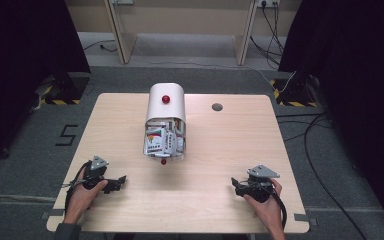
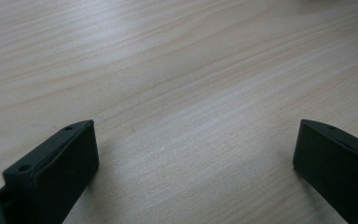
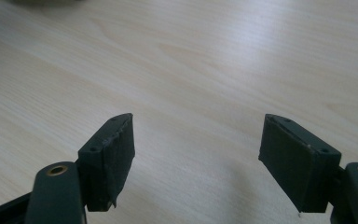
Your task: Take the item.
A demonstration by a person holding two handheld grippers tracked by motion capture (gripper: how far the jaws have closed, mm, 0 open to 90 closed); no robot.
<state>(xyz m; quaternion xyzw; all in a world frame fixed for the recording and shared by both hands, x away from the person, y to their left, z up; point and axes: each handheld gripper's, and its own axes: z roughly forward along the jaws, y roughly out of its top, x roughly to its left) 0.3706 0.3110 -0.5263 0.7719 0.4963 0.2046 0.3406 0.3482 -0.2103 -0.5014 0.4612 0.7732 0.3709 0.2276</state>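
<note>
Fingers [image 2: 51, 172] of both grippers gape wide, empty, over bare table [image 1: 220, 165]; left gripper [image 1: 120, 181] at seven o'clock, right gripper [image 1: 236, 184] at five, bin [image 1: 165, 122] at twelve.

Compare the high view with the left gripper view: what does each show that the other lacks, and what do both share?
High view alone: a white bread bin with a red knob, its front open on packets; both hands, the right gripper, the floor and cables. Left gripper view alone: a close look at the left gripper, its black jaws wide apart with nothing between them. Both: the pale wooden table and the left gripper itself.
</note>
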